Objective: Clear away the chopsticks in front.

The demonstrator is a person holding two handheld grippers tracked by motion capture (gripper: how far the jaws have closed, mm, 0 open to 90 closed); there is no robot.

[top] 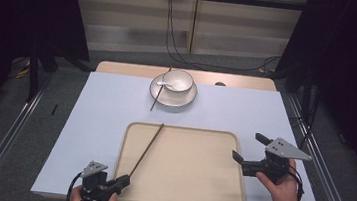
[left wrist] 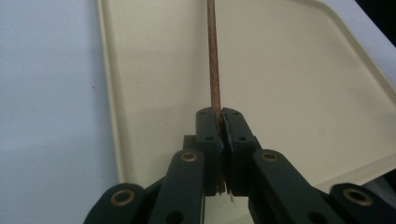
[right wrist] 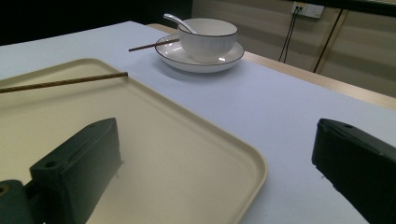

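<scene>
A cream tray (top: pixel 207 194) lies on the near half of the table. My left gripper (top: pixel 125 179) sits at its near left corner, shut on one end of a brown chopstick (top: pixel 147 148), which slants up across the tray to the far rim. The left gripper view has the chopstick (left wrist: pixel 213 60) clamped between the black jaws, with the tray (left wrist: pixel 299 84) beneath. A second chopstick (top: pixel 158 95) leans on a white plate (top: pixel 186 101) that carries a white bowl (top: pixel 181 83) with a spoon (top: pixel 164 83). My right gripper (top: pixel 249 147) stands open over the tray's right edge with nothing in it.
The white table cover (top: pixel 99 117) ends at a wooden strip (top: pixel 119 68) along the far side. Metal rails (top: pixel 6 138) run down both sides of the table. Cables (top: pixel 173 39) hang behind it. Bare cover lies left and right of the tray.
</scene>
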